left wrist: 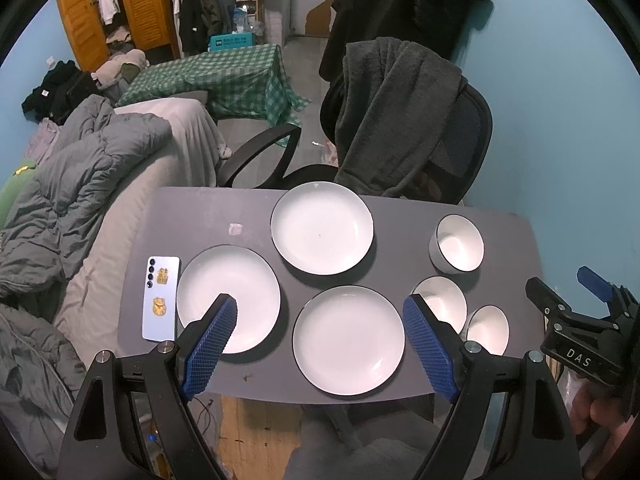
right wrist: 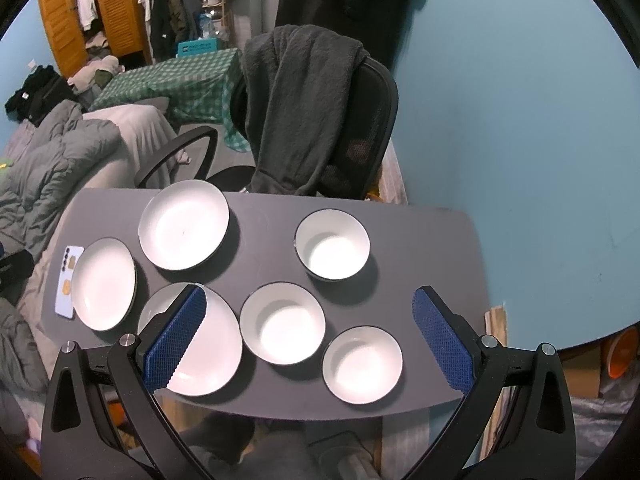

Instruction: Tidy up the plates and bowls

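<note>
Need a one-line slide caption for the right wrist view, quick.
Open right gripper above a grey table with three white plates and three bowls, none stacked.

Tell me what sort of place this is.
Most likely a lived-in bedroom or small studio, not a kitchen: a rumpled grey duvet on a bed beside the grey table, clothes on an open rack, and a desk chair draped with a dark fleece.

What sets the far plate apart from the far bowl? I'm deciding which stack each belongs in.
The far plate is wide and shallow; the far bowl is narrower with steep, deep walls. The plate sits at the left back of the table, the bowl to the right. Both are white with dark rims, empty and upright.
</note>
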